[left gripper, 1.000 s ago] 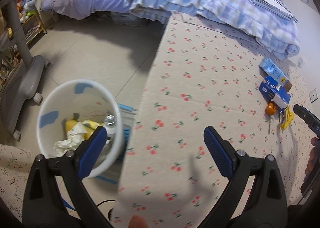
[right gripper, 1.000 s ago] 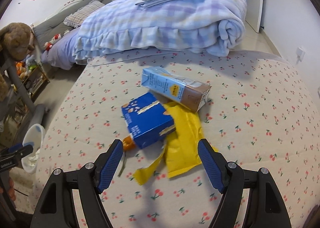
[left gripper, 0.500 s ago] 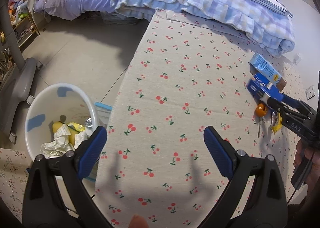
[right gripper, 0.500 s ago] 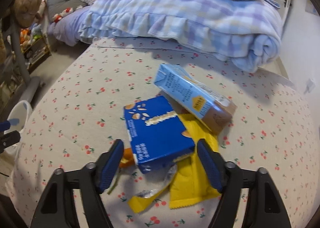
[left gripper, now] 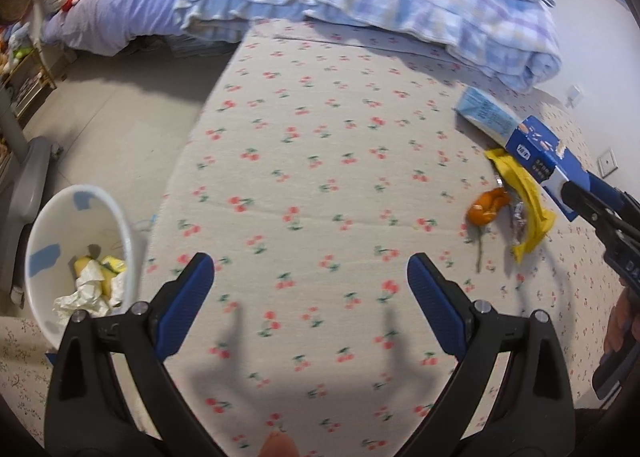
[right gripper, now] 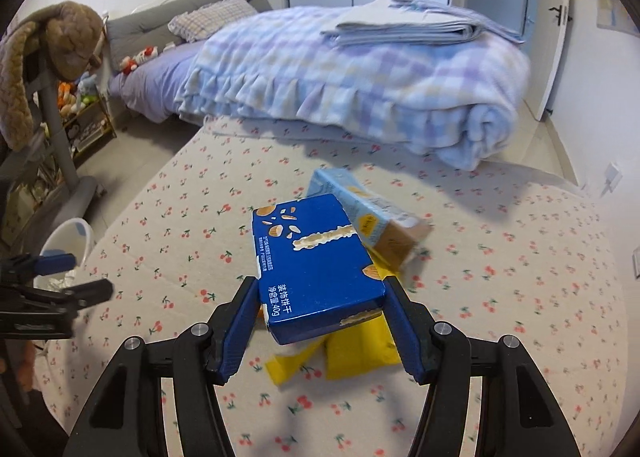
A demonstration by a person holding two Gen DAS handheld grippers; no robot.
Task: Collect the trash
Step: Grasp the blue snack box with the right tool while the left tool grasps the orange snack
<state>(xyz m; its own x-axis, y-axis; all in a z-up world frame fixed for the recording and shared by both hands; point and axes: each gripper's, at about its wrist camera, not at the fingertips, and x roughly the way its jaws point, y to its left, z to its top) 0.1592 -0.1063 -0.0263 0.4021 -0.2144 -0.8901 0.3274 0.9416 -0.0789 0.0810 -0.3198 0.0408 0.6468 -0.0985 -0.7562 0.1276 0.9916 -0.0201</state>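
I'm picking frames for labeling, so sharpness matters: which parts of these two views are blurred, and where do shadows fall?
Left wrist: cherry-print cover smeared, finger shadows cast below the left gripper. Right wrist: blue box crisp in the right gripper, light-blue carton and quilt blurred.

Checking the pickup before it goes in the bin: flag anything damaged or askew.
The blue biscuit box clamped in the right gripper is torn open along its top strip and scuffed at the near edge. It is held tilted above the yellow wrapper. The light-blue carton lies on its side behind.
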